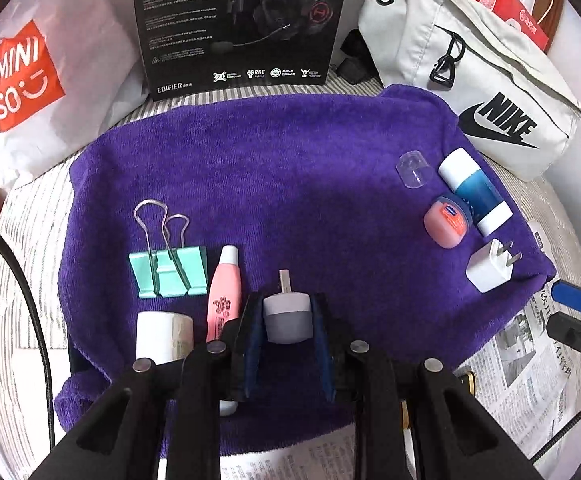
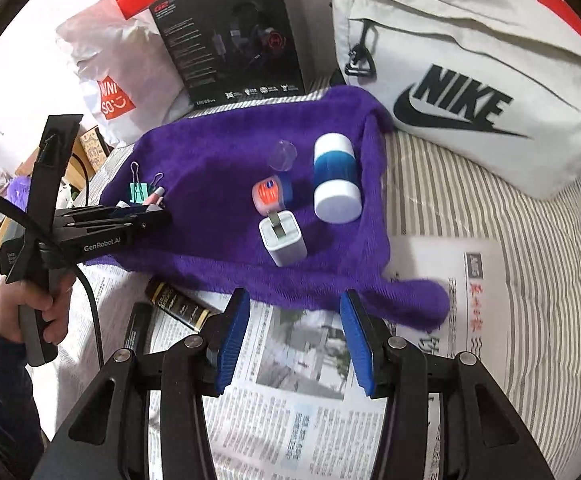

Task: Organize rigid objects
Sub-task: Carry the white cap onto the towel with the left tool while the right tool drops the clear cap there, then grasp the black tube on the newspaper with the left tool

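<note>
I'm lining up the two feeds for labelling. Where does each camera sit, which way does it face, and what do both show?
Left wrist: behind the left tool, looking down at the purple towel; its fingers flank a grey adapter.
Right wrist: behind the right tool, empty over newspaper, facing the towel; the left tool and the hand holding it show.
Shared: towel, white charger, Nike bag.

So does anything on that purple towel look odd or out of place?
Only slightly: a clear plastic cap lies loose on the purple towel, off any container, beside the blue-and-white bottle, which lies on its side. Nothing looks spilled or broken.
</note>
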`<state>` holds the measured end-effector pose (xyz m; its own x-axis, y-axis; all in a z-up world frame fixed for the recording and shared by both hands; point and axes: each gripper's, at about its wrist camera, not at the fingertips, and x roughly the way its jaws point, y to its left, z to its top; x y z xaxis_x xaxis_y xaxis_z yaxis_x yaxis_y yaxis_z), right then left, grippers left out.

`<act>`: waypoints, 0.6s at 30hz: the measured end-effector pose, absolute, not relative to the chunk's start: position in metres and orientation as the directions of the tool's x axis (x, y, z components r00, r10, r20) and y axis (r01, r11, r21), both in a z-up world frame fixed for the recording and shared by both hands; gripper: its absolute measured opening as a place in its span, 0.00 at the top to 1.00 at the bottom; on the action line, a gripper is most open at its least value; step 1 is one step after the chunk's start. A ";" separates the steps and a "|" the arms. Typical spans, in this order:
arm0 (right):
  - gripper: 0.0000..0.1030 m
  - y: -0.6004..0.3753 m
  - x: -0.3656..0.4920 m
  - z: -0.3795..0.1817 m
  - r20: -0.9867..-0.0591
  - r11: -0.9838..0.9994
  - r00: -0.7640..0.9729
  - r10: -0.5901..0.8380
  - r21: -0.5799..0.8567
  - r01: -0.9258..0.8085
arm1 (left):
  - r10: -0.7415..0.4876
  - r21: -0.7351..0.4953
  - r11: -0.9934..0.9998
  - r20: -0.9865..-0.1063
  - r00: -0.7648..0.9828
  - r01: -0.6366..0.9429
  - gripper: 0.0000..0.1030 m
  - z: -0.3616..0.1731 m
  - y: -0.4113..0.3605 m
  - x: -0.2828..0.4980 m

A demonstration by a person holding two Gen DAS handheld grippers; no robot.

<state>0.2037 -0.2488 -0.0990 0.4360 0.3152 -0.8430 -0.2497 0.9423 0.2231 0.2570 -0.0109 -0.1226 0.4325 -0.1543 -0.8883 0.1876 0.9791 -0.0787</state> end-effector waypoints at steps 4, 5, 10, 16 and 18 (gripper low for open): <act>0.54 -0.251 0.196 -0.097 -0.842 0.943 0.437 0.315 0.226 -0.244 | -0.159 -0.087 0.979 -0.892 0.422 0.184 0.66 -0.123 -0.010 0.250; 0.54 -0.252 0.194 -0.096 -0.842 0.943 0.438 0.315 0.226 -0.244 | -0.153 -0.082 0.980 -0.894 0.422 0.183 0.65 -0.123 -0.011 0.249; 0.54 -0.253 0.181 -0.094 -0.844 0.945 0.440 0.308 0.219 -0.242 | -0.106 -0.044 0.988 -0.893 0.438 0.150 0.64 -0.115 -0.010 0.236; 0.54 -0.253 0.162 -0.090 -0.836 0.938 0.439 0.328 0.236 -0.253 | -0.088 -0.026 0.990 -0.878 0.470 0.136 0.64 -0.089 -0.006 0.209; 0.54 -0.253 0.156 -0.090 -0.833 0.936 0.441 0.335 0.242 -0.254 | -0.097 -0.036 0.990 -0.881 0.464 0.138 0.64 -0.086 -0.006 0.200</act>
<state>0.1560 -0.2531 -0.0900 0.4406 0.3353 -0.8327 -0.2545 0.9362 0.2423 0.2003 -0.0062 -0.0859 0.4636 -0.0967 -0.8808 0.1376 0.9898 -0.0362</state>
